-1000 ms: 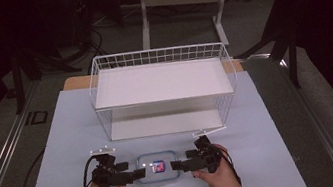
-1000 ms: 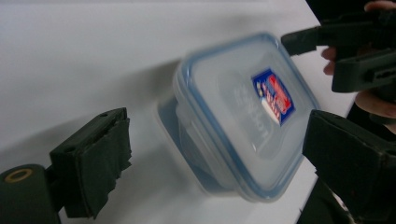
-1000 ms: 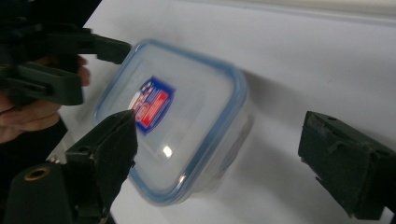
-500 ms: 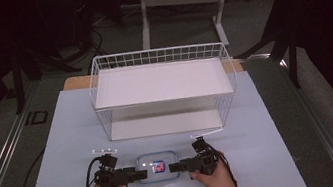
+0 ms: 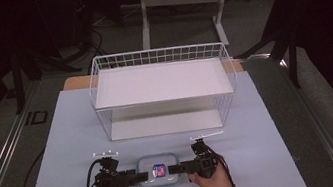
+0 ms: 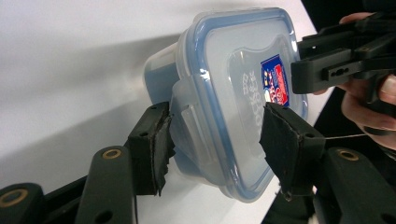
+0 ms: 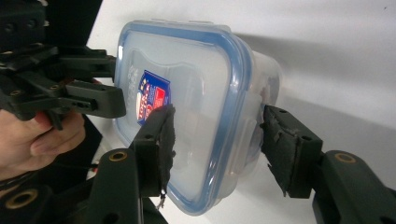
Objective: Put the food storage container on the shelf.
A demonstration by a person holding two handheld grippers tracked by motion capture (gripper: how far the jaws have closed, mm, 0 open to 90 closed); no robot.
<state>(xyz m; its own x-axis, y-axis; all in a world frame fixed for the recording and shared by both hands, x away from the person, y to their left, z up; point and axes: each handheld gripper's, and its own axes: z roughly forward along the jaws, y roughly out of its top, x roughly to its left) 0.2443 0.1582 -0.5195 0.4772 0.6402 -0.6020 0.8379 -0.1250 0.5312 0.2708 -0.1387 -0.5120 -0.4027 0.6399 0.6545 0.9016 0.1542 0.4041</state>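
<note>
A: Where's the box & how far along?

B: Clear plastic food container w/ blue-rimmed snap lid and a small red-blue label (image 5: 157,171) sits on the pale blue tabletop (image 5: 276,157), near the front edge, between both hands. Left gripper (image 5: 137,177) has just been closing; its pads clamp the container's end, one on the lid, one under the side latch. Right gripper (image 5: 176,169) also just been closing, jaws straddling the opposite end; one pad on the lid by the label, other looks just short of the wall, so I'd call it not clenched yet.

A: So grasp half done?

B: Prob. yes. Box seems to rest on the table, not lifted. Guessing it's headed for the white wire two-tier shelf rack (image 5: 163,84) further back, which has nothing on it.

A: Views differ?

B: High view gives layout: rack well apart from box. Left gripper view shows the latch flap (image 6: 187,116) pinched. Right gripper view shows the gap at its far pad (image 7: 285,140).
</note>
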